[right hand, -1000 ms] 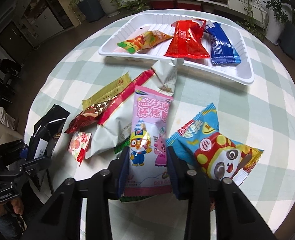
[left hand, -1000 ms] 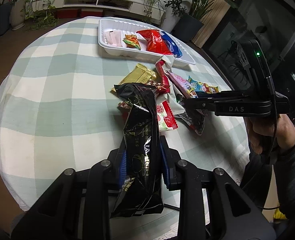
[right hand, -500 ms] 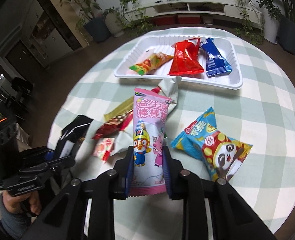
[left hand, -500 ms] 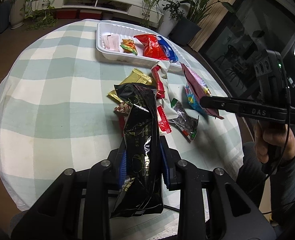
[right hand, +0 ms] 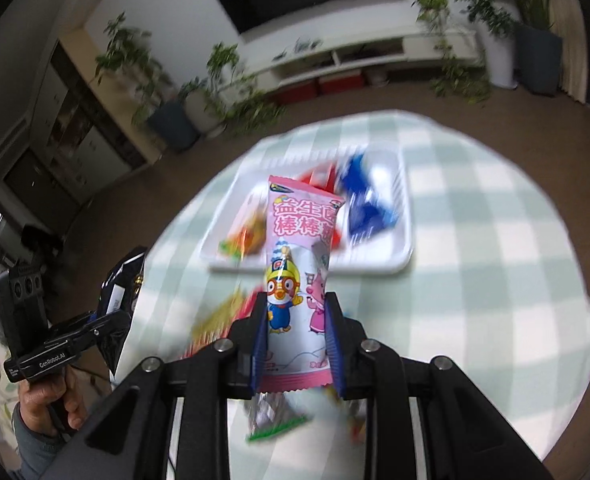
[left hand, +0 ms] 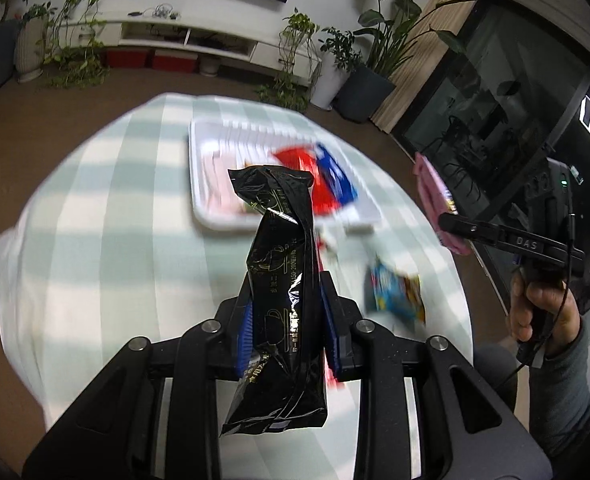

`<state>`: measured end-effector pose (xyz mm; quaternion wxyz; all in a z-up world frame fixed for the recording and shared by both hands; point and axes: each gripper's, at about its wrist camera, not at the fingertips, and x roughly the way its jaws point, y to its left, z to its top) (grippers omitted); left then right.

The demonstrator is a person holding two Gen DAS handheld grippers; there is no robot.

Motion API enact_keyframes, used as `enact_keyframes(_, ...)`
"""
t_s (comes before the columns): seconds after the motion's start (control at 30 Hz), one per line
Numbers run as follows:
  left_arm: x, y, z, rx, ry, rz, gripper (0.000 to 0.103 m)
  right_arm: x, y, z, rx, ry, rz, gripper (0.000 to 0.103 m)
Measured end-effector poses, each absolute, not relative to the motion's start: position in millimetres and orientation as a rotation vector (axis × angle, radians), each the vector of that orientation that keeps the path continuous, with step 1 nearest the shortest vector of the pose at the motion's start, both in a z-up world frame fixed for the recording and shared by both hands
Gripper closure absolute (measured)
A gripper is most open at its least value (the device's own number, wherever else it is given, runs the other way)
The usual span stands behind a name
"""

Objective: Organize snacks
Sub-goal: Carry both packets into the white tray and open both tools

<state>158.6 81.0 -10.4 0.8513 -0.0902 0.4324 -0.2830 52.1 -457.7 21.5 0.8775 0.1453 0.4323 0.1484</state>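
- Black glossy snack packet (left hand: 283, 300) is pinched across its middle by the left gripper (left hand: 287, 316), jaws closed narrow on it, blue pads pressing both sides. The packet stands up out of the grip, hanging in the air above the bench (left hand: 95, 248).
- Pink cartoon packet (right hand: 299, 276) is clamped the same way in the right gripper (right hand: 297, 340), jaws snug against its lower half, top end pointing toward the tray.
- Under the right gripper a few loose wrappers lie on the checked cloth, all smeared by blur, so can't really tell which is which. The blue-and-yellow panda packet (left hand: 395, 296) lies alone on the bench, to the right of the left gripper.
- Farther out, the white tray (left hand: 199, 184) holds a red bag (left hand: 295, 160), a blue bag (right hand: 365, 204) and an orange-green packet (right hand: 247, 234).
- Compared with half a second ago, both grippers have come up well off the bench and both packets are lifted clear of the pile, and the views now look down toward the tray.
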Motion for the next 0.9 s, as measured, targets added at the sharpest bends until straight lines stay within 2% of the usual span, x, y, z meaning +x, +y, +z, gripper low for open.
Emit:
enact_keyframes(0.2, 234.2, 58.0, 2.2, -0.136, 0.907, -0.560, 0.077, 112.8, -448.8, 28.7, 0.252, 0.881, 0.292, 0.075)
enact_keyframes(0.53, 337.9, 12.8, -23.1, -0.043, 0.977, -0.499, 0.077, 185.0, -429.9, -19.4, 0.170, 0.989, 0.252, 0.075)
enact_keyframes(0.9, 349.6, 3.7, -93.2, -0.003, 1.069, -0.463, 0.076, 205.4, -421.0, -58.1, 0.110, 1.058, 0.204, 0.075)
